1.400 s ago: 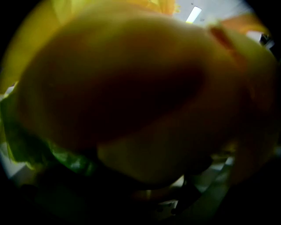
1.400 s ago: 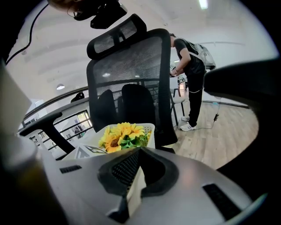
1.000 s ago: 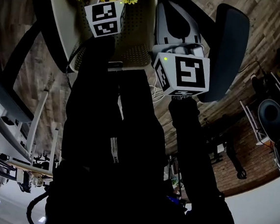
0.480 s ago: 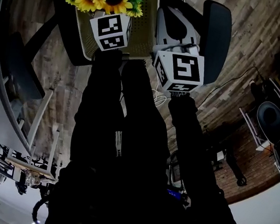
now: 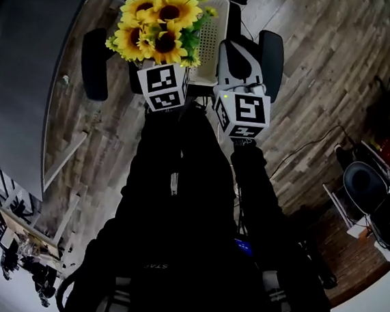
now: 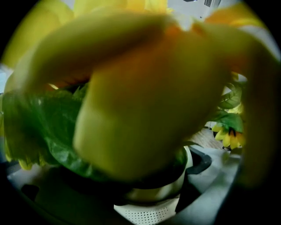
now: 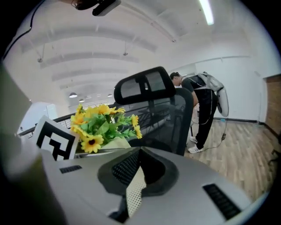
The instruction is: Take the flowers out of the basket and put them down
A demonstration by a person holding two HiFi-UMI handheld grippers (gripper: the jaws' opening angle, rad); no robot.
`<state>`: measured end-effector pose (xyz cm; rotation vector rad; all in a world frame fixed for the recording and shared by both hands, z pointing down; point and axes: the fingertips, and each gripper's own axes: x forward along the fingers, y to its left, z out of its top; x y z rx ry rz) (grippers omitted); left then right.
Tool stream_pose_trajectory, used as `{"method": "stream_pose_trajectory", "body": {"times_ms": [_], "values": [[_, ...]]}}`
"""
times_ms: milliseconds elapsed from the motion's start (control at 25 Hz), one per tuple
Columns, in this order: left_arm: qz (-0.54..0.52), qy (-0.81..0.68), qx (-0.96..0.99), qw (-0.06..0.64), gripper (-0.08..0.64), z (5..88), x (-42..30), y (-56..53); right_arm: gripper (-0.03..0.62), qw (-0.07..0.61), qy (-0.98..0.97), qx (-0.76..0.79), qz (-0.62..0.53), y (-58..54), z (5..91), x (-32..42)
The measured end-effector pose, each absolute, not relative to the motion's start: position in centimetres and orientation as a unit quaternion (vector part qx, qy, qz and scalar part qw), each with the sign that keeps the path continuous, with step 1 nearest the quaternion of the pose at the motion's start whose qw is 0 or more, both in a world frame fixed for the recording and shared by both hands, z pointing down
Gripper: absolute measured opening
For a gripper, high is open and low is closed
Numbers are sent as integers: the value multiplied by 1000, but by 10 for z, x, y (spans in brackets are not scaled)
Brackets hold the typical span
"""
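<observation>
Beside the white basket point(image 5: 211, 44) we saw the flowers point(image 5: 159, 25) at the left gripper point(image 5: 164, 80). Petals masked its jaws, state unclear. The right gripper point(image 7: 131, 197) was clamped on the basket's rim.

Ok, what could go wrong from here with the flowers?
The flowers block the left gripper's own view, so its grip can't be checked; they might slip. The right gripper pinches only a thin edge of the basket, which might twist free or tip.
</observation>
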<state>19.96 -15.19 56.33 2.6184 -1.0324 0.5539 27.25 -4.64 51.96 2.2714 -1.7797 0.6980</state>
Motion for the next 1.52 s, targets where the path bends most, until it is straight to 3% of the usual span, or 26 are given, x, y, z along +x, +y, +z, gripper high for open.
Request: {"method": "stream_pose_trajectory", "body": {"times_ms": [560, 800, 1040, 1360, 1520], "values": [[155, -464, 862, 132, 543, 369, 35, -125, 12, 63, -705, 681, 188, -73, 346, 130], [154, -512, 835, 133, 543, 353, -60, -145, 12, 62, -761, 621, 175, -114, 313, 30], [134, -579, 791, 148, 543, 349, -236, -221, 12, 84, -807, 563, 160, -201, 304, -137], [131, -651, 734, 145, 543, 362, -262, -240, 12, 81, -846, 503, 157, -229, 321, -144], [126, -679, 703, 172, 543, 374, -341, -256, 12, 97, -864, 467, 160, -257, 330, -221]]}}
